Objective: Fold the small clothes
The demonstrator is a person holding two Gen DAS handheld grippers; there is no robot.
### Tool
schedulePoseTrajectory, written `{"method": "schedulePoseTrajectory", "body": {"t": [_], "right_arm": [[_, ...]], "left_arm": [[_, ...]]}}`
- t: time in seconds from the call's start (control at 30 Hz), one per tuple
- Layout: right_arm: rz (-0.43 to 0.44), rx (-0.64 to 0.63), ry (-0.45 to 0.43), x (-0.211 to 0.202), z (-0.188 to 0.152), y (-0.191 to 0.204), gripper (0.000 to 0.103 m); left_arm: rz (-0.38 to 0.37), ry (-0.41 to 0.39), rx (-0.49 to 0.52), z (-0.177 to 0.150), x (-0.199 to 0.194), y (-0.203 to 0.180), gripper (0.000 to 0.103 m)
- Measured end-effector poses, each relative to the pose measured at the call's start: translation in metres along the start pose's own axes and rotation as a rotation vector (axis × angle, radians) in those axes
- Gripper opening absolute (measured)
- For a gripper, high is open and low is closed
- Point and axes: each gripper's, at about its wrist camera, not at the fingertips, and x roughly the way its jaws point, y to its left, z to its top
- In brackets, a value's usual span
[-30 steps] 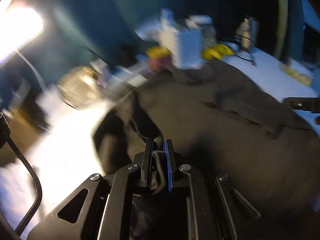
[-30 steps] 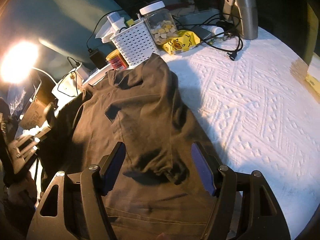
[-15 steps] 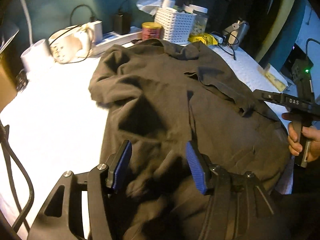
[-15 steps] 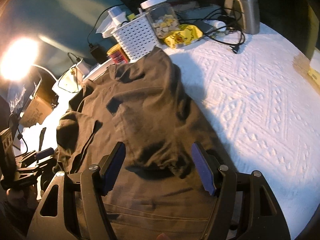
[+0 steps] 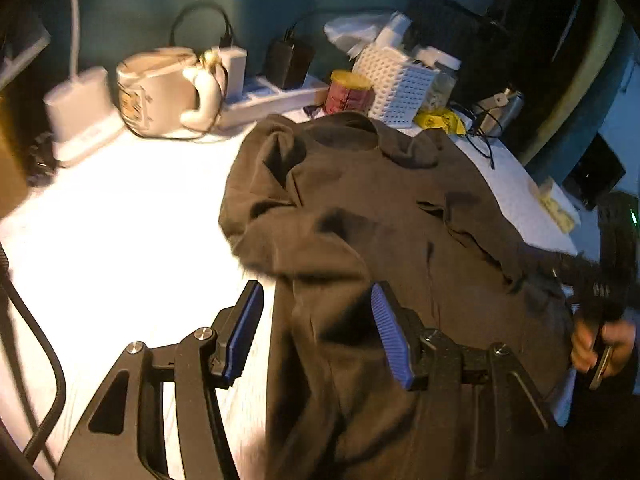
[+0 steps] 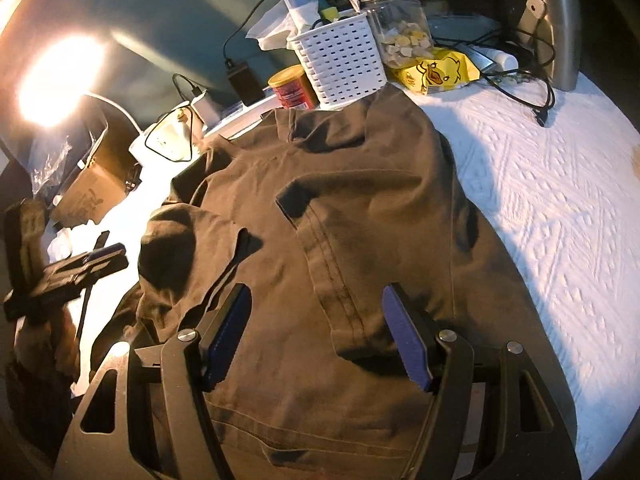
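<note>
Crowding shirt (image 6: 360,208) — basket (image 6: 340,64), can (image 6: 292,88)

Shirt (image 6: 360,220) hem beyond bottom edge

At the frame's top, a white basket (image 6: 340,68) stands between a red can (image 6: 292,88) and a snack jar (image 6: 400,24); a yellow packet (image 6: 440,72) lies below the jar.

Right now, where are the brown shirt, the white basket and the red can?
brown shirt (image 6: 360,208): right wrist view, on the middle of its spread body.
white basket (image 6: 340,64): right wrist view, on its slotted front wall.
red can (image 6: 294,90): right wrist view, on its labelled side.
</note>
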Motion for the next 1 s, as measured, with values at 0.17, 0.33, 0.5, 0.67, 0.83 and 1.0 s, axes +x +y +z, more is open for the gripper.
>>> {"method": "schedulePoseTrajectory", "body": {"t": [0.17, 0.33, 0.5, 0.67, 0.83, 1.0], "right_arm": [[-0.025, 0.027, 0.007, 0.003, 0.000, -0.009, 0.071], [-0.046, 0.055, 0.016, 0.008, 0.004, -0.021, 0.072], [-0.054, 0.047, 0.032, 0.014, 0.010, -0.024, 0.072], [-0.063, 0.046, 0.046, 0.020, 0.013, -0.026, 0.072], [-0.067, 0.034, 0.048, 0.019, 0.011, -0.025, 0.072], [-0.054, 0.009, 0.048, 0.014, 0.003, -0.023, 0.071]], "left_arm": [[-0.022, 0.093, -0.050, 0.020, 0.040, 0.022, 0.055], [0.100, 0.055, 0.060, 0.028, 0.040, 0.018, 0.008], [0.401, -0.028, 0.167, 0.038, 0.027, 0.026, 0.006], [0.425, 0.010, 0.206, 0.033, 0.024, 0.014, 0.008], [0.328, -0.020, 0.184, 0.021, -0.003, -0.013, 0.014], [0.174, -0.002, 0.235, -0.004, -0.016, -0.050, 0.038]]}}
